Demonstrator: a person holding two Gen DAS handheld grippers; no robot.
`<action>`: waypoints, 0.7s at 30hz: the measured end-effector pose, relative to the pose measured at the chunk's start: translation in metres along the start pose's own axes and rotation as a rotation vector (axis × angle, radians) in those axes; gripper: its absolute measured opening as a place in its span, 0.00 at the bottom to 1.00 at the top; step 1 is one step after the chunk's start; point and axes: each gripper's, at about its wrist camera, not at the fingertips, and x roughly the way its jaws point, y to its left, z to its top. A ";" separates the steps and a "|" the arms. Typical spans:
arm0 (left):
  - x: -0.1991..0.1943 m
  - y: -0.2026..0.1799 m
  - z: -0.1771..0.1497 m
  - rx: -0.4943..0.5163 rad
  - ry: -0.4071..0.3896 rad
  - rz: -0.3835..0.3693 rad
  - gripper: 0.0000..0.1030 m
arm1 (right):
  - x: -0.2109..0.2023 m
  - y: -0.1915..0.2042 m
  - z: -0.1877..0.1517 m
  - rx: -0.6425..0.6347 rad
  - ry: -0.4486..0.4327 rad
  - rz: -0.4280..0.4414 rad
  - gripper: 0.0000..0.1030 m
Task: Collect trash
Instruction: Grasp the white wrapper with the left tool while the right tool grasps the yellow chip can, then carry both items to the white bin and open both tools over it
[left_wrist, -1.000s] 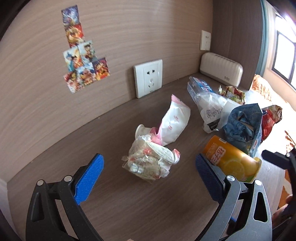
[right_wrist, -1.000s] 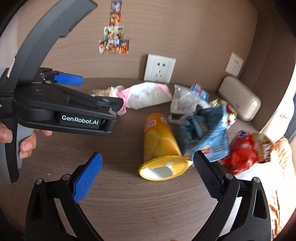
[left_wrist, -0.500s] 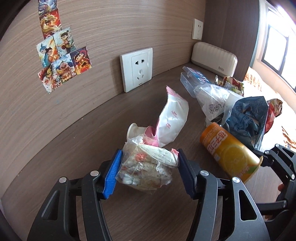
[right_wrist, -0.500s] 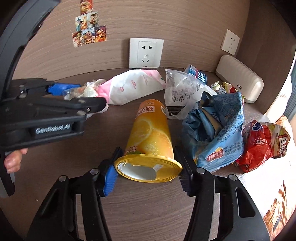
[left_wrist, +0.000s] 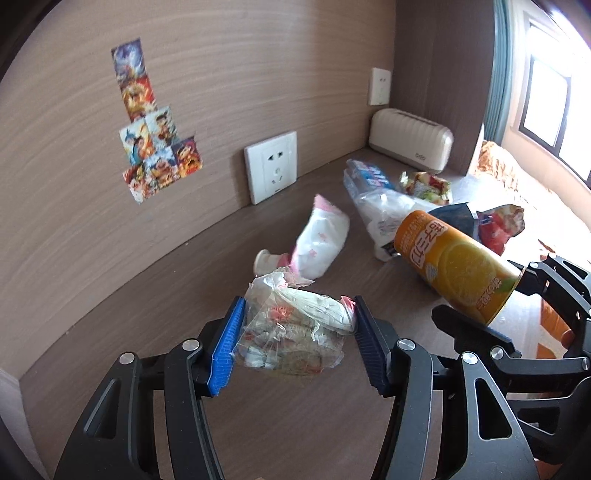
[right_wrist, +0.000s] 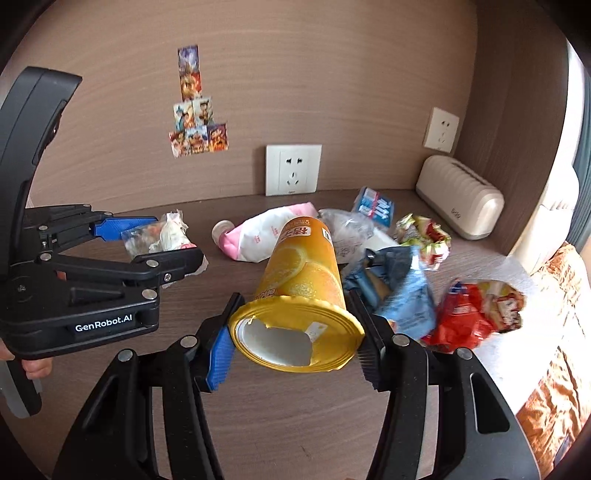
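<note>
Your left gripper (left_wrist: 295, 339) is clamped down on the crumpled clear bag (left_wrist: 291, 332), both blue pads pressed into its sides, bag lifted off the desk (left_wrist: 147, 314). Over to its right, your right gripper (right_wrist: 295, 339) is squeezing the orange can (right_wrist: 299, 295) near its torn-open end, tilted up. Ahead of both sit the pink-white pouch (right_wrist: 262, 232), blue chip bag (right_wrist: 402, 291) and red wrapper (right_wrist: 472, 317).

On the desk (right_wrist: 295, 413), pouch (right_wrist: 258, 236) lies left of wrappers (right_wrist: 421, 236); box (right_wrist: 460, 197) far right, by the wall.
</note>
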 end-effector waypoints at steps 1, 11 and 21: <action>-0.004 -0.007 0.000 0.008 -0.006 -0.003 0.55 | -0.006 -0.003 -0.001 -0.001 -0.010 -0.008 0.55; -0.016 -0.105 0.004 0.125 -0.012 -0.140 0.55 | -0.070 -0.065 -0.044 0.057 -0.012 -0.153 0.55; -0.020 -0.239 -0.009 0.274 0.025 -0.340 0.55 | -0.130 -0.145 -0.108 0.212 0.057 -0.335 0.55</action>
